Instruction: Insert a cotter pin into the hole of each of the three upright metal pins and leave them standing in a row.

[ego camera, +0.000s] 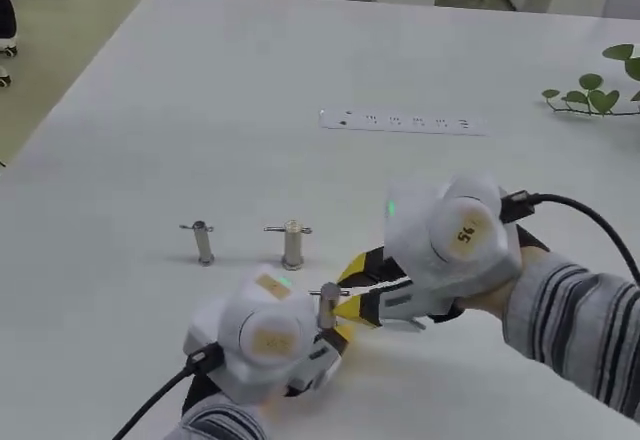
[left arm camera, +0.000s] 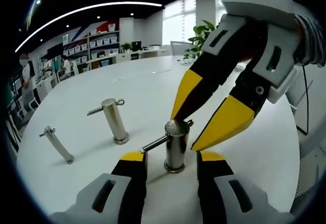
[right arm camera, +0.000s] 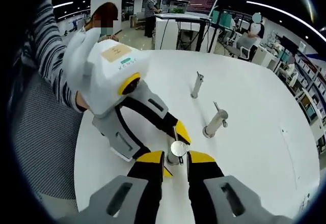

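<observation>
The nearest metal pin stands on the counter between the parted, non-touching fingers of the left gripper, probably guarding against tipping, while the right gripper straddles its head where the cotter pin sits through the hole, though I cannot tell whether it is gripping or has let go.

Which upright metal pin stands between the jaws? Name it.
The nearest metal pin, framed by the left gripper and right gripper; the middle pin and far pin stand clear.
</observation>
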Demonstrator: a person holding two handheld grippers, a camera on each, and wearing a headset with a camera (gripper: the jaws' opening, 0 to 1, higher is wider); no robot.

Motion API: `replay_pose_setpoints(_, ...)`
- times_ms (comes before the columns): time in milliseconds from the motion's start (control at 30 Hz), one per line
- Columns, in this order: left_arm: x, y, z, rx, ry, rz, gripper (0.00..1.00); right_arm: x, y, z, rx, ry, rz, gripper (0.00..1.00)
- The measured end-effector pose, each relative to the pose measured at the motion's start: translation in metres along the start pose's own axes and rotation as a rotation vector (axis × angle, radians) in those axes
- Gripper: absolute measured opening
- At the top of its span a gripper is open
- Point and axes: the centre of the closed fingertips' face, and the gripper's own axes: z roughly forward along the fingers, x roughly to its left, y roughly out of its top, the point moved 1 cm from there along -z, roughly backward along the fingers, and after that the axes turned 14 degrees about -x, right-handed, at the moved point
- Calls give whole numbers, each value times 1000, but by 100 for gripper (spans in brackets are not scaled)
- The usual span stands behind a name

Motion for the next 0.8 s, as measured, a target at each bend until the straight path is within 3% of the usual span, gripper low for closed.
replay_pose_setpoints(167, -1, 4, -10, -6, -24, -14, 47, 2, -3, 10, -4, 1, 32, 18)
replay_pose_setpoints(400, 0, 11, -25, -16, -42, -46, 56, -2, -7, 14, -5, -10, 73, 13)
replay_pose_setpoints(633, 11, 30, -43, -55, -12, -65, 64, -4, -6, 14, -23, -25, 122, 8)
replay_pose_setpoints(700, 14, 33, -49, -61, -6, -59, 68, -6, -6, 13, -26, -50, 164, 8)
replay_pose_setpoints(800, 20, 39, -58, -76, 6, -55, 72, -12, -2, 8, -41, -57, 161, 8)
